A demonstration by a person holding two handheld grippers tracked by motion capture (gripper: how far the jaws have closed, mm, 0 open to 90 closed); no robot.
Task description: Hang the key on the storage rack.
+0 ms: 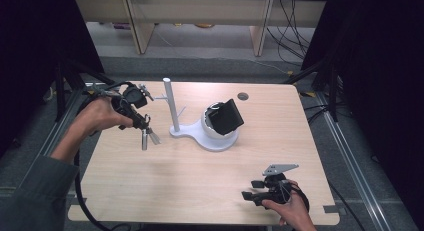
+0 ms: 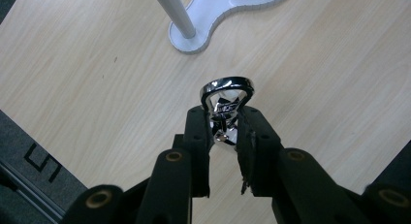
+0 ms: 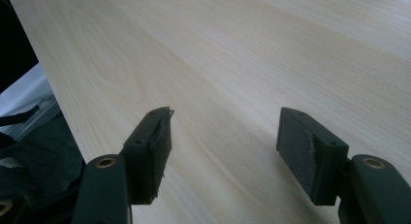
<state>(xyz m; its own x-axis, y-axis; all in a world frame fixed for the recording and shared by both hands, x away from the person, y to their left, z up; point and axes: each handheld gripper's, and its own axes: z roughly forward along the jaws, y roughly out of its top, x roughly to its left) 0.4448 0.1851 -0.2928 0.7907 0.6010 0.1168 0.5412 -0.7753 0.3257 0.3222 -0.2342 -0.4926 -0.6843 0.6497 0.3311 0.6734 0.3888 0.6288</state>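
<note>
My left gripper (image 1: 143, 127) hovers above the left part of the table, pointing down, shut on a shiny chrome metal piece (image 1: 145, 139). In the left gripper view the pads (image 2: 245, 136) pinch that piece, and its ring-shaped end (image 2: 227, 86) sticks out beyond the fingertips. Just to its right stands a white stand with an upright post (image 1: 171, 105) carrying a thin side arm (image 1: 160, 97). The stand's flat base (image 1: 186, 130) widens into a round white holder (image 1: 220, 139) with a black box-like object (image 1: 225, 115) tilted in it. My right gripper (image 1: 251, 189) rests open near the front right edge; nothing lies between its jaws (image 3: 225, 136).
The light wooden table (image 1: 210, 176) has a small round cable hole (image 1: 243, 96) at the back. Dark frame rails (image 1: 345, 146) run along both sides. Beyond the far edge are grey floor, wooden furniture legs (image 1: 261, 33) and cables (image 1: 292, 26).
</note>
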